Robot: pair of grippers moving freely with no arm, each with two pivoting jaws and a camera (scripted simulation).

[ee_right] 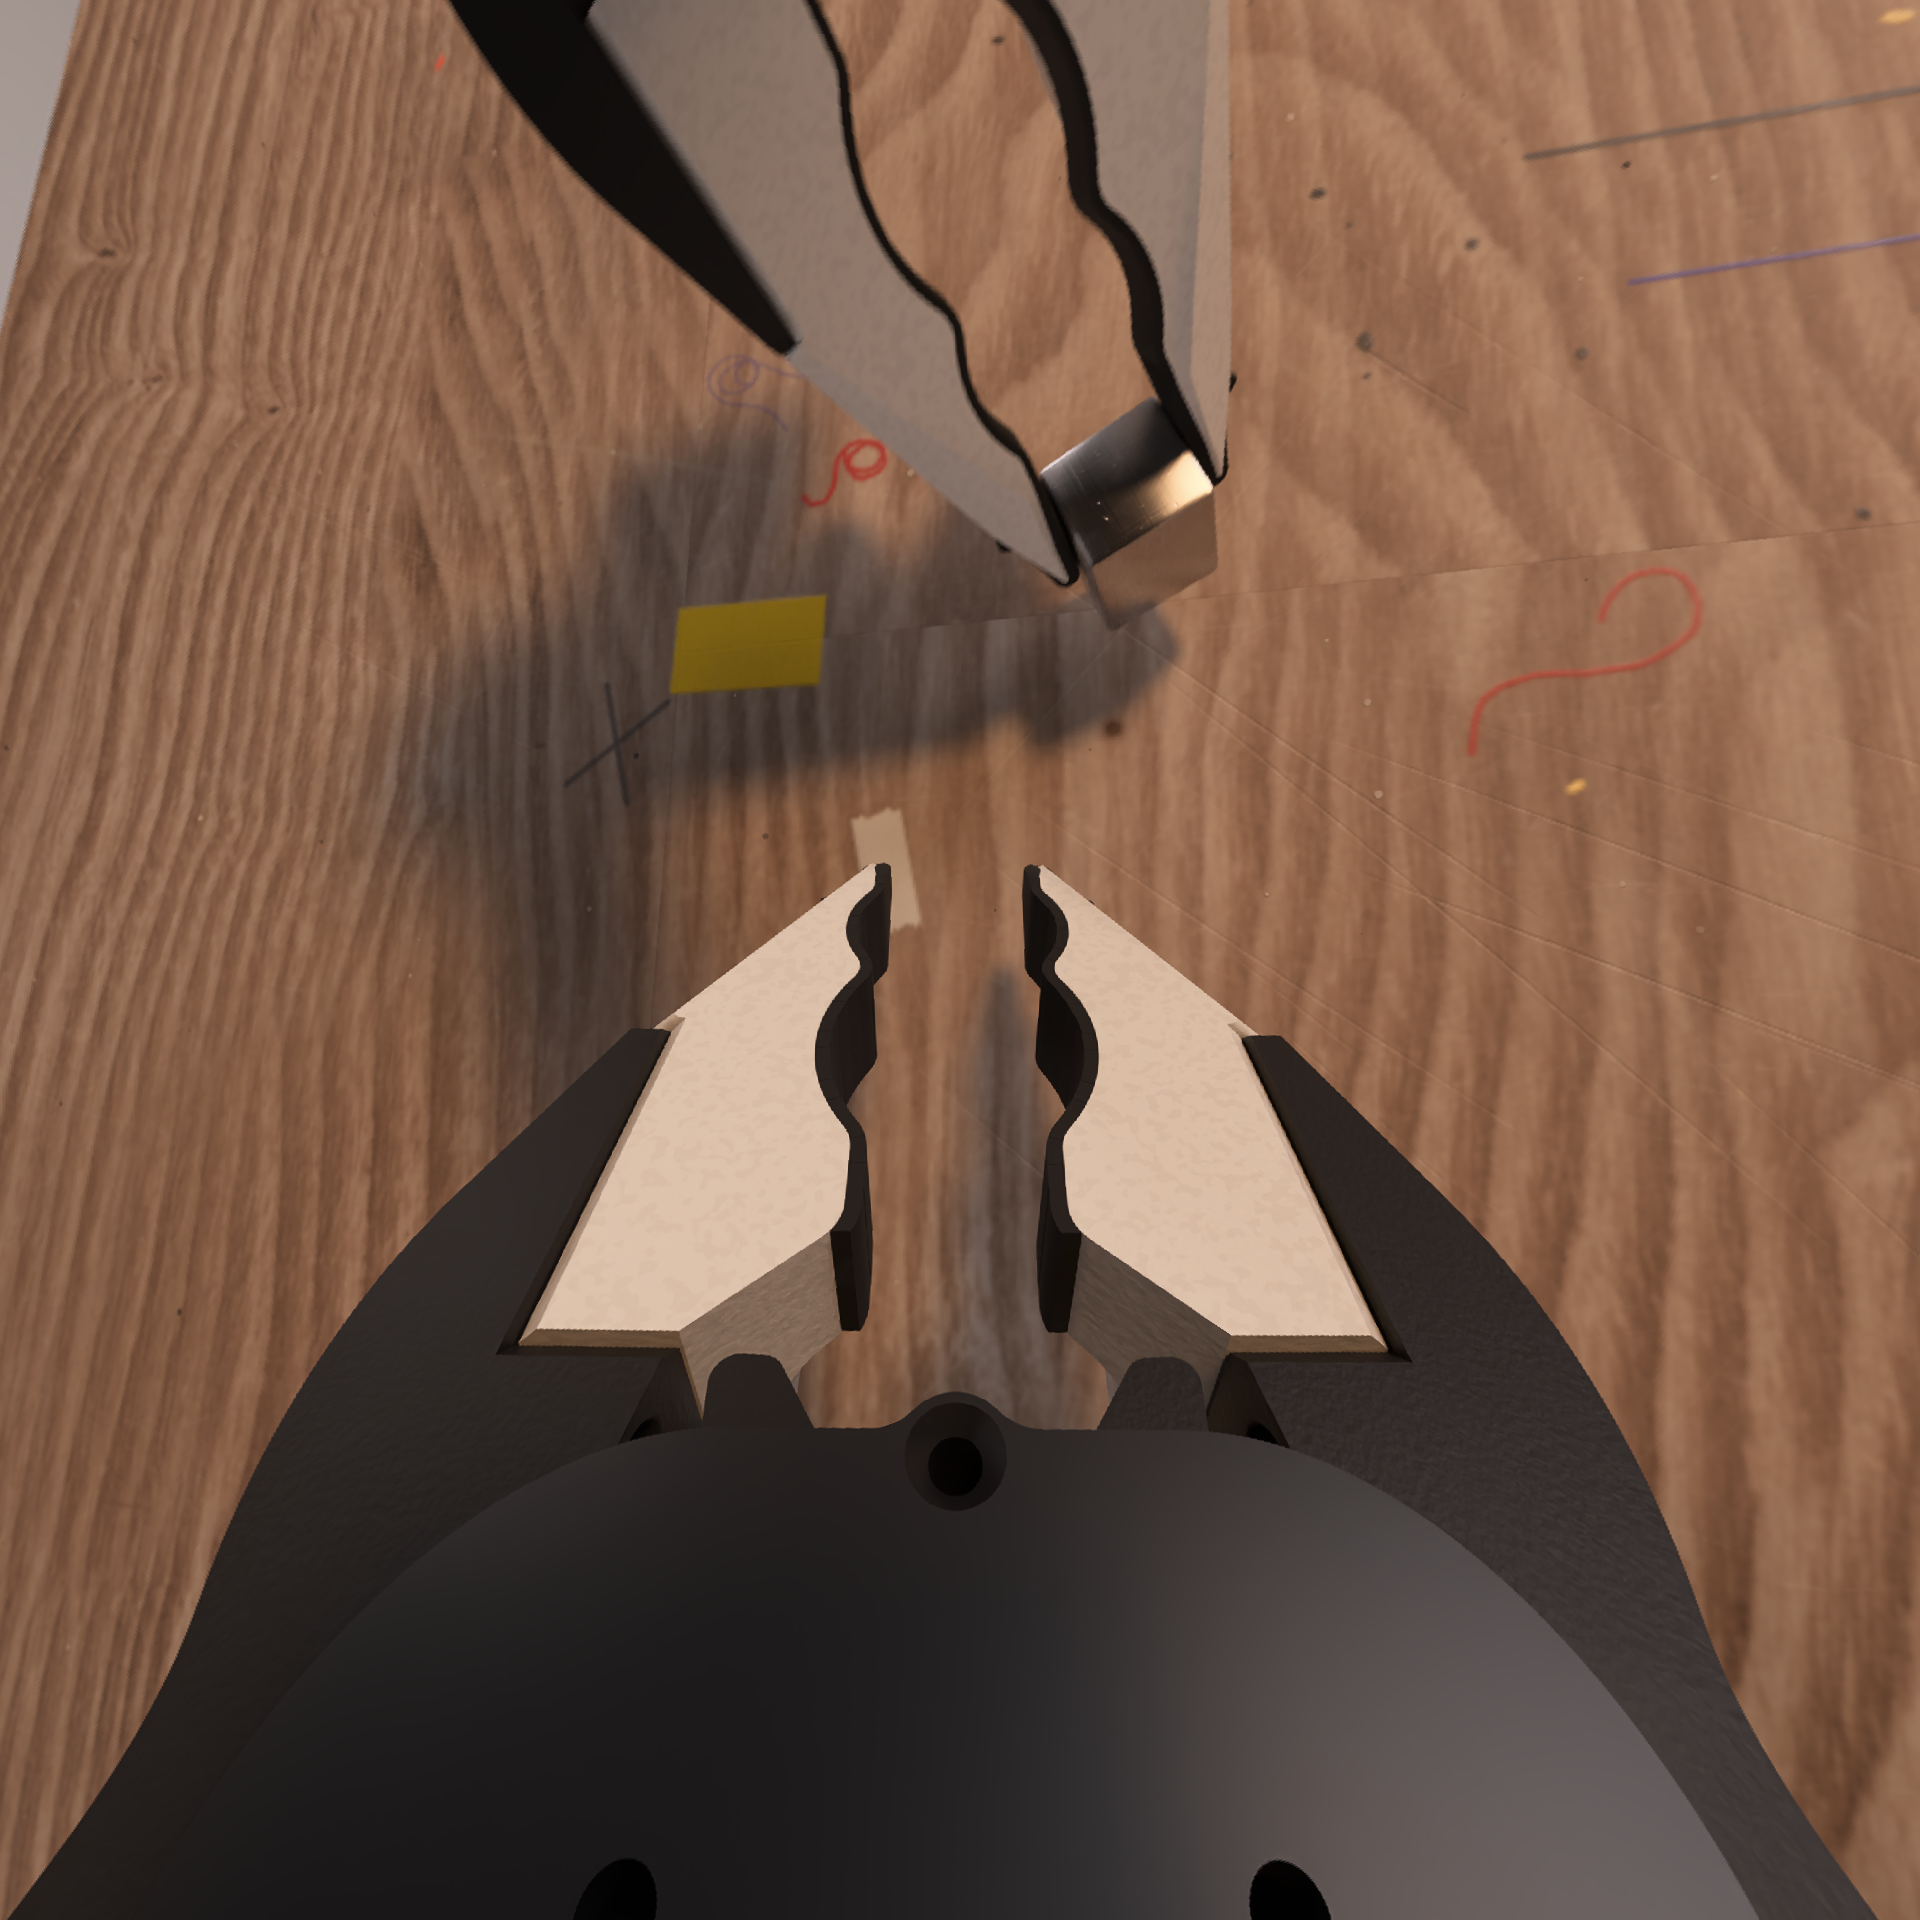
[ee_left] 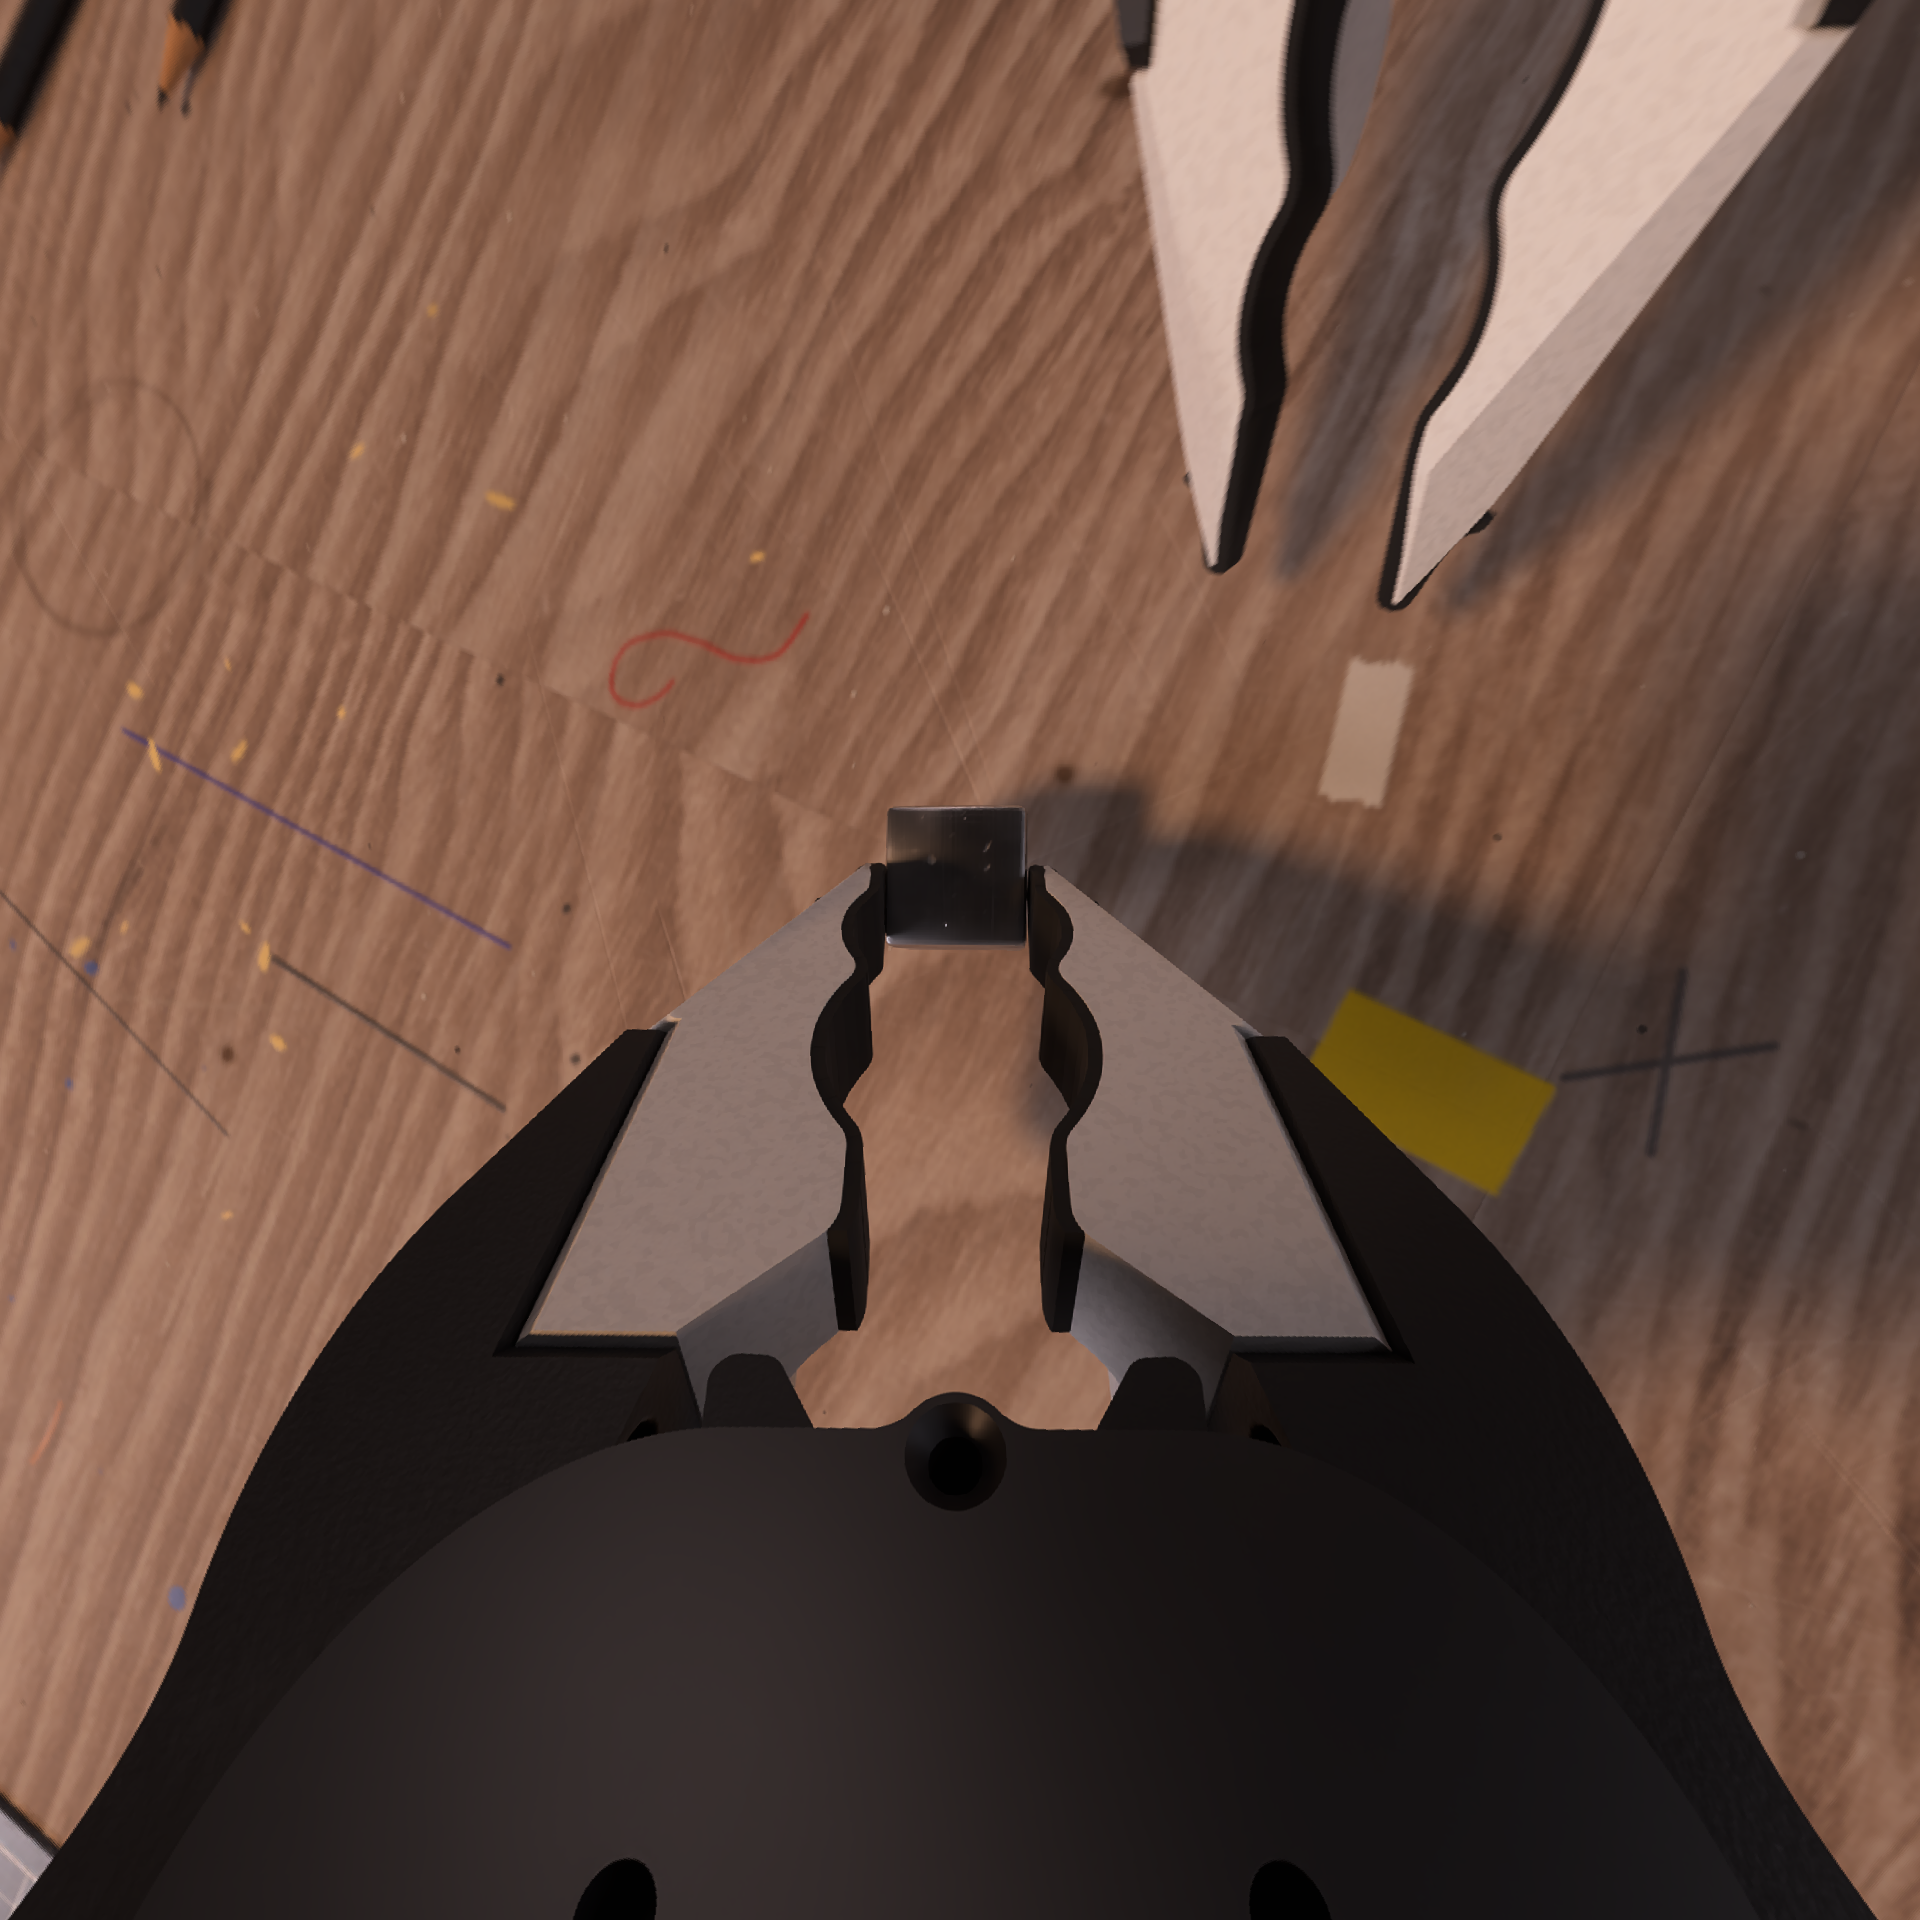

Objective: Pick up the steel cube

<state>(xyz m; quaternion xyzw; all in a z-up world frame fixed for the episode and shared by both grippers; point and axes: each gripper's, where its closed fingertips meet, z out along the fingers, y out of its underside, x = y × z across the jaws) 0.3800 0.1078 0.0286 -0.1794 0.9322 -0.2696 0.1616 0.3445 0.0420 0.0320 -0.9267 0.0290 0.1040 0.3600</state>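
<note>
The steel cube [ee_left: 956, 844] is small, shiny and grey. My left gripper [ee_left: 956, 894] is shut on it, one fingertip on each side face, over the wooden table [ee_left: 416, 312]. In the right wrist view the same gripper [ee_right: 1138, 525] comes down from the top with the cube [ee_right: 1143, 494] between its tips. The cube's lowest corner is close to its shadow; I cannot tell whether it touches the wood. My right gripper [ee_right: 956, 883] is open and empty, a short way in front of the cube. It also shows in the left wrist view [ee_left: 1309, 577] at the upper right.
A yellow tape patch [ee_left: 1434, 1091] and a beige tape strip [ee_left: 1366, 732] lie flat on the wood near the cube. Two pencils [ee_left: 182, 52] lie at the far top left. Pen marks and scribbles cover the table. The table's edge [ee_right: 26, 156] runs along the left.
</note>
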